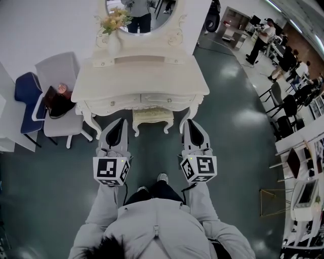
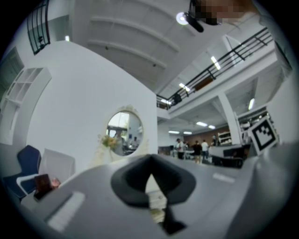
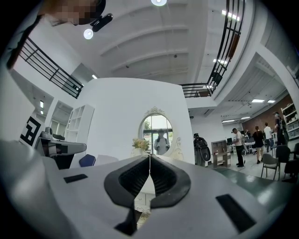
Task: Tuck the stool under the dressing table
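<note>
The white dressing table with an oval mirror stands straight ahead. The cream padded stool sits between its front legs, its near edge sticking out from under the top. My left gripper and right gripper are held level, side by side, just short of the table's front. The stool lies between and slightly beyond their tips, touching neither. Both are shut with nothing in them. In the left gripper view the left gripper faces the mirror. The right gripper also faces the mirror.
A vase of flowers stands on the table's left back corner. A grey chair with a dark bag on it and a blue chair stand to the left. At the right are desks, black chairs and several people.
</note>
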`<act>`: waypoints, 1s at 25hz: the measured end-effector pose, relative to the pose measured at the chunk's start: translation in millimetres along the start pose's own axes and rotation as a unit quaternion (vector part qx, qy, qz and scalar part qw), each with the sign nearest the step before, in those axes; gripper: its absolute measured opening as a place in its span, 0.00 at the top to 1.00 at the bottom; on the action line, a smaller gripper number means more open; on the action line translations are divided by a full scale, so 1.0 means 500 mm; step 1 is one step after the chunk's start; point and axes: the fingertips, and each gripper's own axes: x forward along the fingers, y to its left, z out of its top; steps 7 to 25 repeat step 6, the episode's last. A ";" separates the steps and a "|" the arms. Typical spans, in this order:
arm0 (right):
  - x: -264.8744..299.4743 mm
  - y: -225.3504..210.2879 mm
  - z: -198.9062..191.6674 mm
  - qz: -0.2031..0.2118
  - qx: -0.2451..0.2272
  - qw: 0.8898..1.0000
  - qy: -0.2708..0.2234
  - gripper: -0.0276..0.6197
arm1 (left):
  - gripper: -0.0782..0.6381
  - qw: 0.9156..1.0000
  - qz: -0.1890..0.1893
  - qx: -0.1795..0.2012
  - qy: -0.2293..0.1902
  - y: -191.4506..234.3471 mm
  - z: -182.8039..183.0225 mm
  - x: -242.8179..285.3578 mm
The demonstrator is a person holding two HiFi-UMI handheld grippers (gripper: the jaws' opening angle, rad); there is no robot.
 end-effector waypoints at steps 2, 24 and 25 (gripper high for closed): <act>0.001 0.005 0.002 0.001 -0.001 1.000 0.000 0.95 | 0.88 1.000 0.003 0.000 0.000 0.005 0.001 -0.002; 0.000 0.012 0.000 0.001 -0.002 1.000 0.003 0.95 | 0.88 1.000 0.006 -0.003 -0.002 0.012 0.004 -0.006; 0.000 0.012 0.000 0.001 -0.002 1.000 0.003 0.95 | 0.88 1.000 0.006 -0.003 -0.002 0.012 0.004 -0.006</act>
